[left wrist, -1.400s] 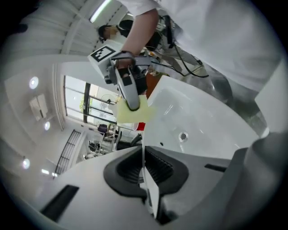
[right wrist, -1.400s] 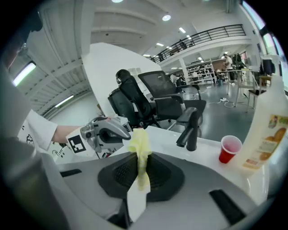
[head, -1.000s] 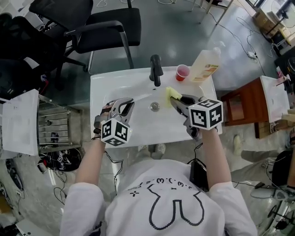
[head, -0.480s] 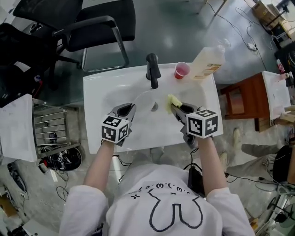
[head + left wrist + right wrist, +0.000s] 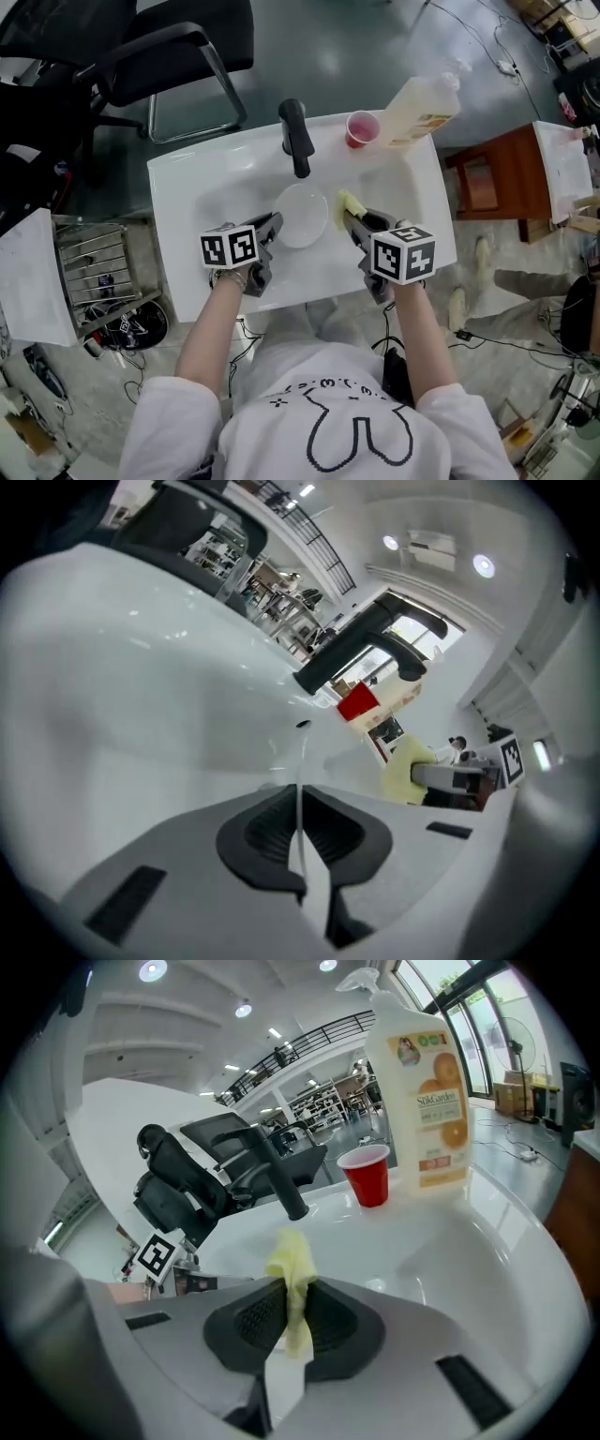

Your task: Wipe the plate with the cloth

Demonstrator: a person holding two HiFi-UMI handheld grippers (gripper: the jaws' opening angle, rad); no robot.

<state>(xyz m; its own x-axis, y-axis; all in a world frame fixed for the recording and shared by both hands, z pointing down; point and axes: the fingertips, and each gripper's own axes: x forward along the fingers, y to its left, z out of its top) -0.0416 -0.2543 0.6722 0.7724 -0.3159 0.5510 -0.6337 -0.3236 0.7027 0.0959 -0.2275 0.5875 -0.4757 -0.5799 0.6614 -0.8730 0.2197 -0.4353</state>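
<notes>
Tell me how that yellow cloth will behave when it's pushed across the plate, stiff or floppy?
Probably floppy: the cloth crumples into folds where the right gripper pinches it. It looks thin and light, so it would likely fold over under pressure rather than push back. On the glossy white plate it may slide easily.

— What colours do we find in the sink (image 5: 187,197)?
— We see it white, and the plate (image 5: 302,216) white as well; the cloth (image 5: 345,204) is pale yellow
— And along the back edge?
— We count a black faucet (image 5: 294,139), a red cup (image 5: 362,127) and a cream bottle (image 5: 420,111) with an orange label
— The grippers?
— On the left gripper (image 5: 270,225) and the right gripper (image 5: 351,218) we see white cubes patterned with black squares. Around us, a black chair (image 5: 178,47) and a reddish-brown table (image 5: 487,183)
</notes>
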